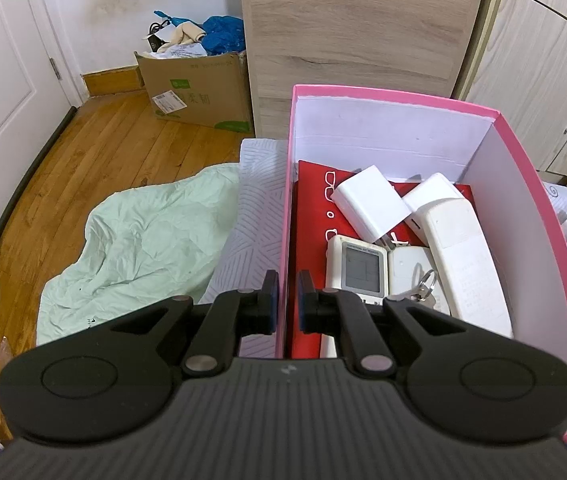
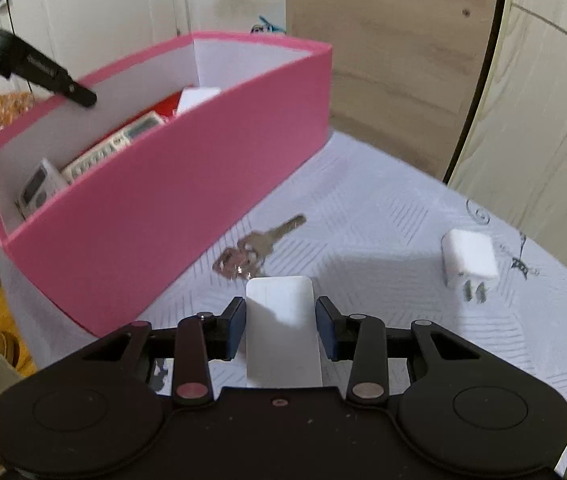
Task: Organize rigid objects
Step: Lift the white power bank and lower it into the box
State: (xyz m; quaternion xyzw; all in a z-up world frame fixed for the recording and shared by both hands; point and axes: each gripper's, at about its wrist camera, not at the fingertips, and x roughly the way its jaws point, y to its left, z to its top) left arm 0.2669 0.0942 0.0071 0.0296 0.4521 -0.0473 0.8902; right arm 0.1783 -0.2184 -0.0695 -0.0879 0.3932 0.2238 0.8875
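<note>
Left wrist view: left gripper (image 1: pixel 286 304), fingers pinching the near left wall of the pink box (image 1: pixel 288 184), one pad outside, one inside. Box contents: red booklet (image 1: pixel 310 216) on the floor, white charger (image 1: pixel 371 204) at 12 o'clock, timer with grey screen (image 1: pixel 357 266) nearest the fingers, key ring (image 1: pixel 423 286) at 3 o'clock of it, long white remote (image 1: pixel 463 256) along the right wall.

Right wrist view: right gripper (image 2: pixel 281 330), fingers set either side of a white slab (image 2: pixel 281 320); contact looks made, though motion blur makes the grip uncertain. On the bed cover (image 2: pixel 383 208): keys (image 2: pixel 257 246) at 11 o'clock, plug adapter (image 2: pixel 469 262) at 2 o'clock.

Handling advice: keep the box steadied, confirm a firm squeeze, clear the rim, lay the slab flat into free space
</note>
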